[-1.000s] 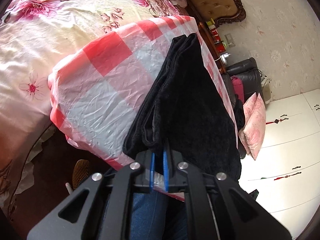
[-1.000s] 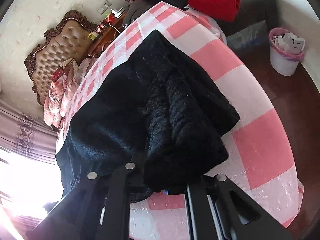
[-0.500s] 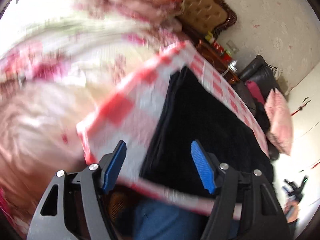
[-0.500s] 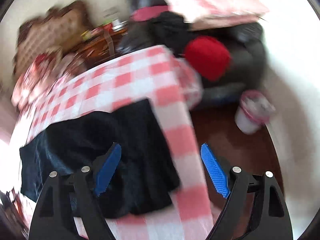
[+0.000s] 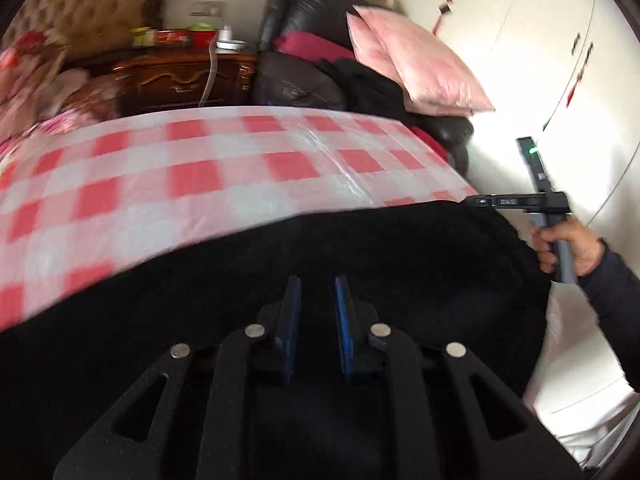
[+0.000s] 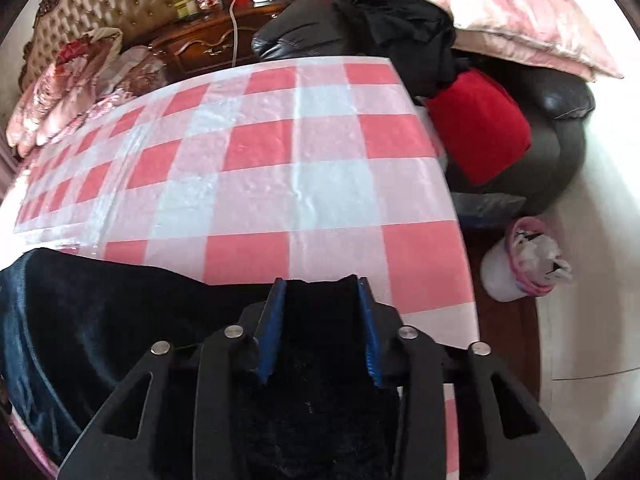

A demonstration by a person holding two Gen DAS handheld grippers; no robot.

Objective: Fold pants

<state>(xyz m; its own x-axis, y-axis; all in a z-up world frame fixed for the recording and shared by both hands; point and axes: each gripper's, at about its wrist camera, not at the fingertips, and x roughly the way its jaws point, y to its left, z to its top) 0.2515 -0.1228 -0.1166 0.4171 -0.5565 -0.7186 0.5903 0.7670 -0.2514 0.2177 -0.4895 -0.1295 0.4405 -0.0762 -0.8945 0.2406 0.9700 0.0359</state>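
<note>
The black fleece pants (image 5: 360,264) lie folded along the near edge of the red-and-white checked tablecloth (image 5: 200,184). My left gripper (image 5: 318,304) is low over the pants, its blue pads a narrow gap apart with dark fabric between them. In the right wrist view the pants (image 6: 120,320) spread to the left. My right gripper (image 6: 320,292) has its blue pads set around a thick fold of the pants at their right end. The right gripper's handle shows in the left wrist view (image 5: 540,200), held in a hand.
A black leather armchair (image 6: 552,128) with a pink pillow (image 6: 500,12), a red cushion (image 6: 480,124) and dark clothes stands past the table's far right. A white bin (image 6: 524,268) is on the floor at right. A wooden nightstand (image 5: 180,76) and headboard stand behind.
Both grippers had opened and pulled back from the pants half a second ago. Now both have come down onto the pants at the near edge with the jaws closed in around the fabric.
</note>
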